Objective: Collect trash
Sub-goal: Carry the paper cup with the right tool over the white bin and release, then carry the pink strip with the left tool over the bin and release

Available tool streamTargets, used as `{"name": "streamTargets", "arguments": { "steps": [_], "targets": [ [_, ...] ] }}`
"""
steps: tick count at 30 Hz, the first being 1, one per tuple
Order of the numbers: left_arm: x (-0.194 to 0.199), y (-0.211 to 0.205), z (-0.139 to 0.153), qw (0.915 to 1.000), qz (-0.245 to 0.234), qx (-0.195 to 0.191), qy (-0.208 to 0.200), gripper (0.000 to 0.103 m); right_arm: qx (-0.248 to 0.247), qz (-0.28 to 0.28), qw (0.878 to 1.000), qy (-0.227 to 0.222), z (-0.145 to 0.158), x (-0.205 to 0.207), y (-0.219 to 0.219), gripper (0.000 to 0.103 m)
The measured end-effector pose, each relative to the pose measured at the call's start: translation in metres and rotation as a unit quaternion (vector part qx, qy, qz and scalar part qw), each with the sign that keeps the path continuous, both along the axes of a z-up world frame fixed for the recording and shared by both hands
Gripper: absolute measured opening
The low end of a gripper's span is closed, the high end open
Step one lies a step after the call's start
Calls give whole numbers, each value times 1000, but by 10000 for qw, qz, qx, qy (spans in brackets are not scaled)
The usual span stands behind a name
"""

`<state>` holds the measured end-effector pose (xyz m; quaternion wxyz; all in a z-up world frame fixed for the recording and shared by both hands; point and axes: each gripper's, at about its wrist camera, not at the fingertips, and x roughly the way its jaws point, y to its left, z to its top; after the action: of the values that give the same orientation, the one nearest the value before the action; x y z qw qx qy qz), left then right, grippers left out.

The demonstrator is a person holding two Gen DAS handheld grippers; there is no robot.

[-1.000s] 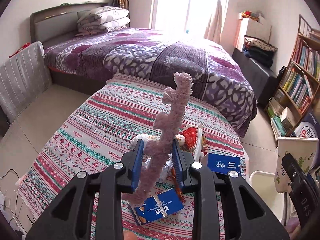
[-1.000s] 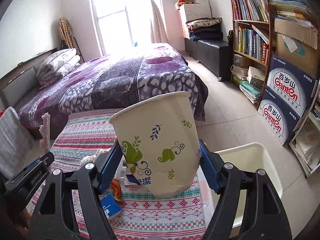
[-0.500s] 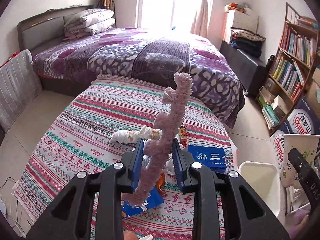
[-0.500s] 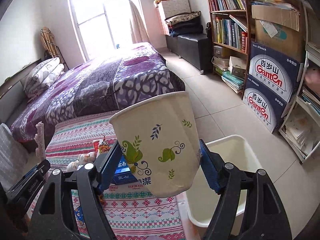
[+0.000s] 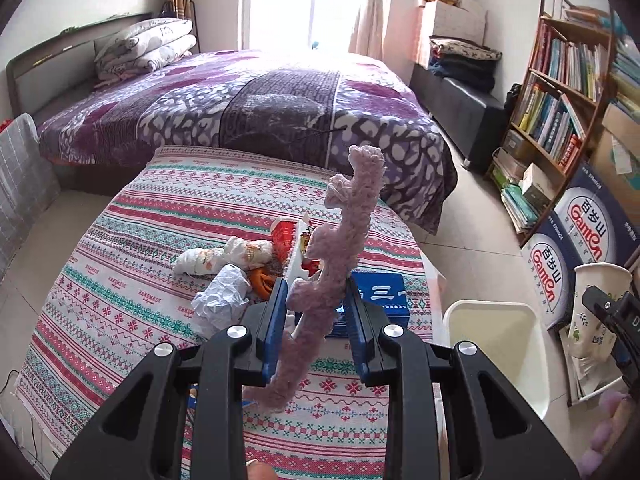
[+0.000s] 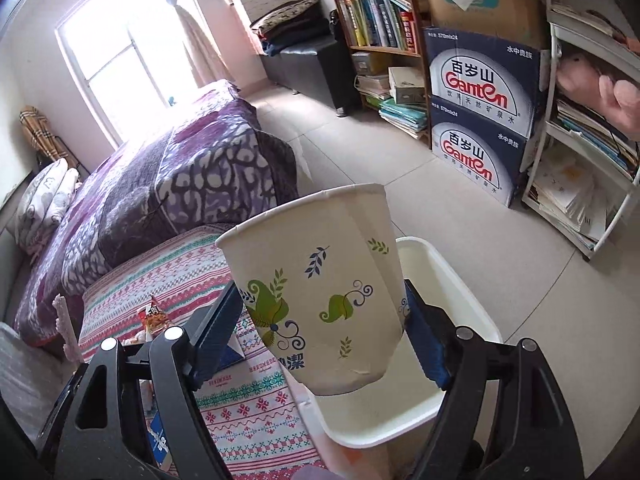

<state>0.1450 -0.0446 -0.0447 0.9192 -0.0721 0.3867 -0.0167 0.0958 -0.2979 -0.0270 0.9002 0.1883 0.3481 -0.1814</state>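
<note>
My left gripper (image 5: 316, 292) is shut on a pink knitted strip (image 5: 352, 216) that stands up between its blue pads, above the patterned tablecloth (image 5: 160, 240). My right gripper (image 6: 324, 304) holds a white paper cup (image 6: 316, 300) with green leaf print, tilted over the white bin (image 6: 452, 280). Its jaws are opening, and both pads still touch the cup's sides. In the left wrist view the cup (image 5: 592, 300) hangs to the right of the bin (image 5: 492, 320). On the cloth lie crumpled paper (image 5: 220, 300), a crumpled wrapper (image 5: 220, 256), a red packet (image 5: 286, 232) and a blue box (image 5: 380, 292).
A bed with a purple cover (image 5: 260, 100) stands behind the table. Bookshelves (image 6: 376, 12) and stacked water cartons (image 6: 476, 128) line the right wall, with a white rack (image 6: 592, 152) beside them. A person's hand (image 6: 624, 104) shows at the far right edge. Tiled floor (image 6: 460, 216) surrounds the bin.
Both grippers have swung to the right, toward the bin. The cup now hangs over the bin's mouth and has tilted, and the right jaws stand a little wider. The left grip is unchanged.
</note>
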Motion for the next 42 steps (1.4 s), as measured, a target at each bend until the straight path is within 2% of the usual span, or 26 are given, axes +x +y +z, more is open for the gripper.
{"name": "streamTargets", "arguments": {
  "steps": [1,3,6,27,39,40,42],
  "targets": [
    [0,-4,0,10000,-39,-17,11,29,4,-62,10000,-1,0,-1,-5,84],
    [0,-11,0,9999,-111,-50,25,29,16,-199,9998,-70,2,-6,-14,90],
    [-1,-22,0,9996,-233,-118,74,29,15,-268,9996,-92,5,-10,-24,92],
    [-11,-118,4,9924,-1113,-422,299,30,177,-943,9954,-74,15,-33,-87,93],
    [-14,-177,2,9802,-1779,-749,433,31,416,-1490,9878,-198,19,-54,-130,93],
    [-14,-180,3,9784,-1848,-807,450,33,413,-1511,9874,-206,20,-55,-131,93],
    [-14,-184,4,9756,-1952,-903,447,49,404,-1558,9867,-237,21,-57,-134,93]
  ]
}}
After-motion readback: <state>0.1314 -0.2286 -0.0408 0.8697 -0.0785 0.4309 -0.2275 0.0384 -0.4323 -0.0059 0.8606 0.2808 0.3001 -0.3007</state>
